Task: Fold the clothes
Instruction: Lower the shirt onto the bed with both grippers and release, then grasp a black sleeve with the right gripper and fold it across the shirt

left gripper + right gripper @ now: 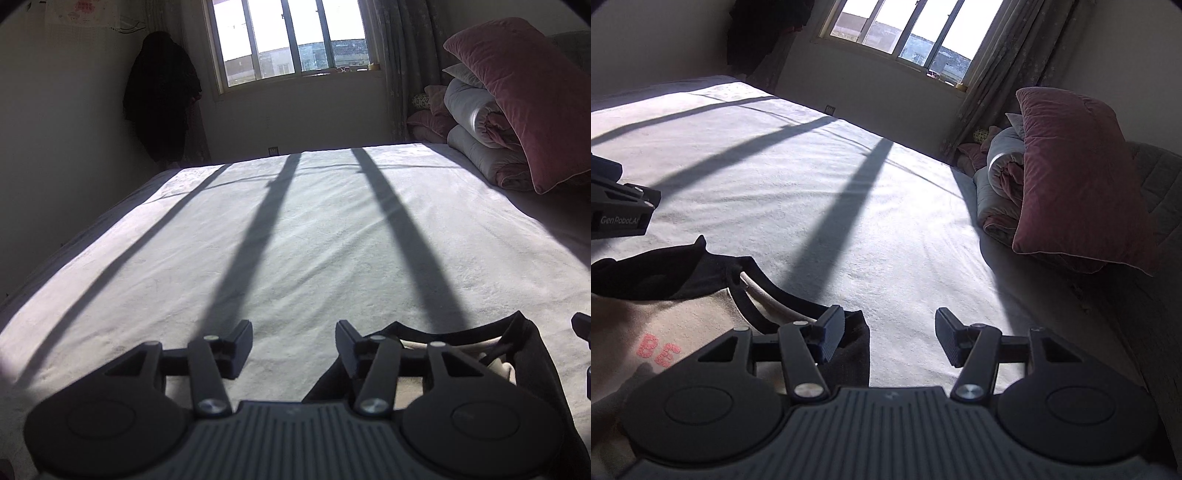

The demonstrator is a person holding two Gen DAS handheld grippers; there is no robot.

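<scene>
Shirt [676, 332], cream with black trim, flat on bed [295, 229] between both claws; lies right of left claw [294, 345], left of right claw [889, 338]; collar edge runs across, claw to claw; both claws apart, gripping nothing; shirt's black corner under right claw's left finger [831, 332].

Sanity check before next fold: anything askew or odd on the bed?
Only the garment: its black collar and shoulder area is bunched and flipped up, not flat. Both the left gripper and right gripper are open, holding nothing. The bed sheet looks smooth; no spill or damage shows.
</scene>
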